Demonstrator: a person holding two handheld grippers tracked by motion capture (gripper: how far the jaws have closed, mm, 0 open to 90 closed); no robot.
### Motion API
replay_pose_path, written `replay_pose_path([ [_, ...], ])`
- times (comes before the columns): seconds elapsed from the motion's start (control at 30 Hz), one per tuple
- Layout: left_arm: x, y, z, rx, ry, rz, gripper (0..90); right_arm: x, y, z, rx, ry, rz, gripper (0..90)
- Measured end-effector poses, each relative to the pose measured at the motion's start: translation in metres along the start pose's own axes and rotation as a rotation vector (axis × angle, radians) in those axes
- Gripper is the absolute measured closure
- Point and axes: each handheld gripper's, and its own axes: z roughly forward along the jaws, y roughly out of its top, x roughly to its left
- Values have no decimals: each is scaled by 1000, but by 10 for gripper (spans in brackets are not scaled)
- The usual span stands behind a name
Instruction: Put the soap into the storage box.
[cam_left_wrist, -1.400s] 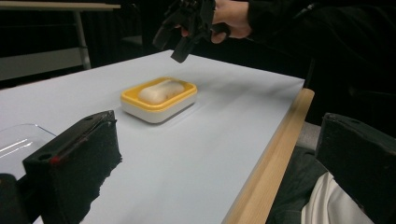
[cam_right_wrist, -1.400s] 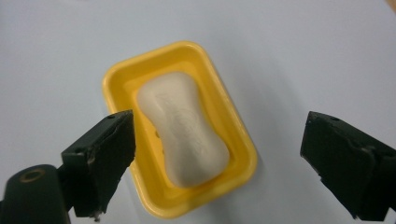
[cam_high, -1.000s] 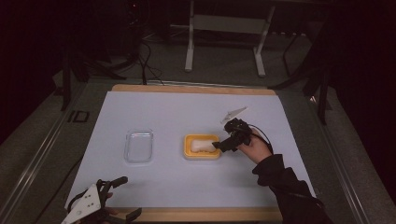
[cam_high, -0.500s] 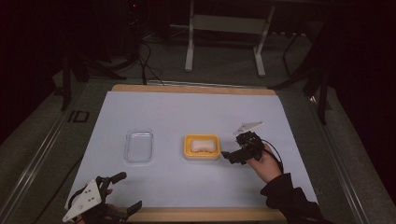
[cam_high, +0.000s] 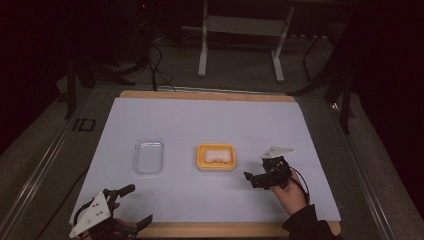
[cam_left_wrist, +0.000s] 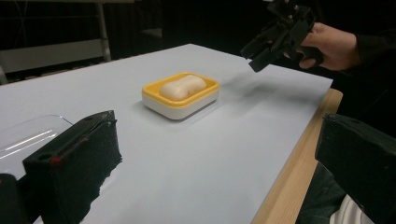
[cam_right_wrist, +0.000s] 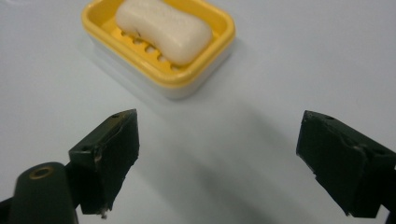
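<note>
A white bar of soap (cam_high: 216, 155) (cam_right_wrist: 163, 27) lies in a yellow soap dish (cam_high: 202, 161) (cam_right_wrist: 212, 65) at the middle of the pale sheet. My right gripper (cam_high: 251, 180) (cam_right_wrist: 229, 154) hangs just right of the dish and nearer to me, jaws open and empty, pointing at it. My left gripper (cam_high: 136, 205) (cam_left_wrist: 215, 154) sits at the front left edge, jaws wide apart with nothing between them. In the left gripper view the soap (cam_left_wrist: 183, 87) and dish (cam_left_wrist: 154, 100) lie ahead, with the right gripper (cam_left_wrist: 273, 39) in a hand beyond them.
A clear plastic tray (cam_high: 149, 156) (cam_left_wrist: 25, 135) lies left of the dish. The pale sheet (cam_high: 200, 120) covers a wooden table whose front edge (cam_left_wrist: 289, 168) shows. Metal stand legs (cam_high: 240, 45) and cables are on the floor beyond the table.
My right gripper has pulled back from the soap dish toward the near right. My left gripper has come a little farther onto the table's front left corner.
</note>
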Motion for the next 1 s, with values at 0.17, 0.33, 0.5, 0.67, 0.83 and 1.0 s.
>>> replay_pose_path([
  [0.17, 0, 0, 0, 3, -2, 2, 1, 1, -12, -2, -9, -19, 19, 130],
  [0.33, -1, 0, 0, 5, -7, 4, 1, 4, -21, -4, -3, -33, 10, 130],
  [0.5, -1, 0, -1, 4, -12, 1, 1, 5, -29, -8, -40, -83, 24, 132],
  [0.67, -2, 0, -1, 7, -12, 4, 1, 3, -31, -7, -36, -85, 34, 133],
  [0.83, -2, 0, 0, 16, -13, 10, 1, 4, -30, -6, -35, -100, 21, 136],
  [1.0, -3, 1, 0, 15, -12, 13, 1, 3, -30, -6, -40, -95, 19, 136],
])
